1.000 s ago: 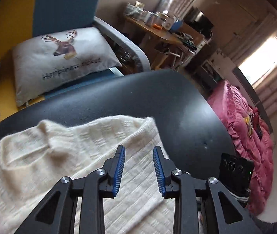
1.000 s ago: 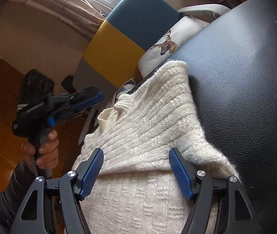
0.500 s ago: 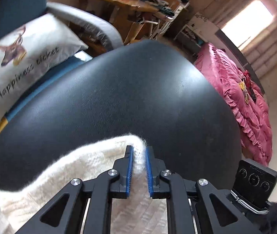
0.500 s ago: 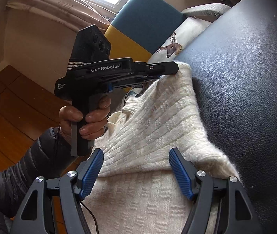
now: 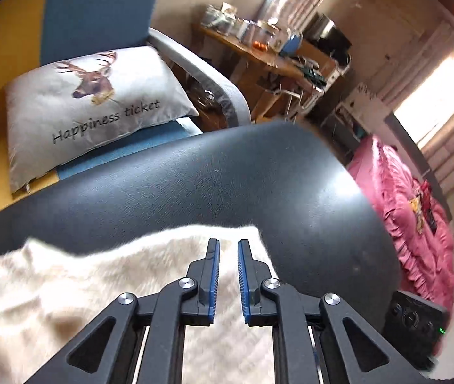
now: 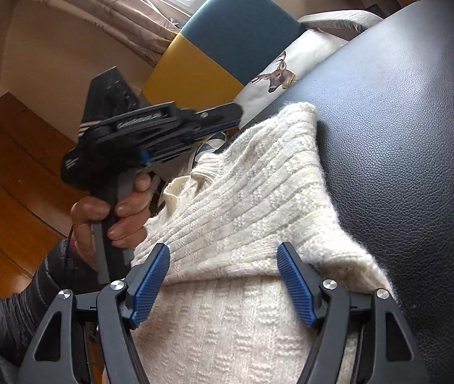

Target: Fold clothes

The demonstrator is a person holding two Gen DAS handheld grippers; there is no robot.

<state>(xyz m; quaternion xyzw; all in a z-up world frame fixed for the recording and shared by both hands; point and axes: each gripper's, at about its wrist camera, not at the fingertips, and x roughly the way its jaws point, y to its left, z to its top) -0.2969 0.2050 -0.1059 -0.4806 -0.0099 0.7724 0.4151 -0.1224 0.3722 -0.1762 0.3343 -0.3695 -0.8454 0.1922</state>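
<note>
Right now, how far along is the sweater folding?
Done: one flap of the cream sweater is folded over the rest on the black surface. In hand: nothing; the left gripper hovers narrowly open, the right gripper wide open. Left: remaining folds.

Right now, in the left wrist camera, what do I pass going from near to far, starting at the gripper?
Left gripper → cream sweater → black leather surface → deer cushion → cluttered wooden table.

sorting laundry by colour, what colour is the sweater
Cream white sweater with a ribbed knit; clearest in the right wrist view.
</note>
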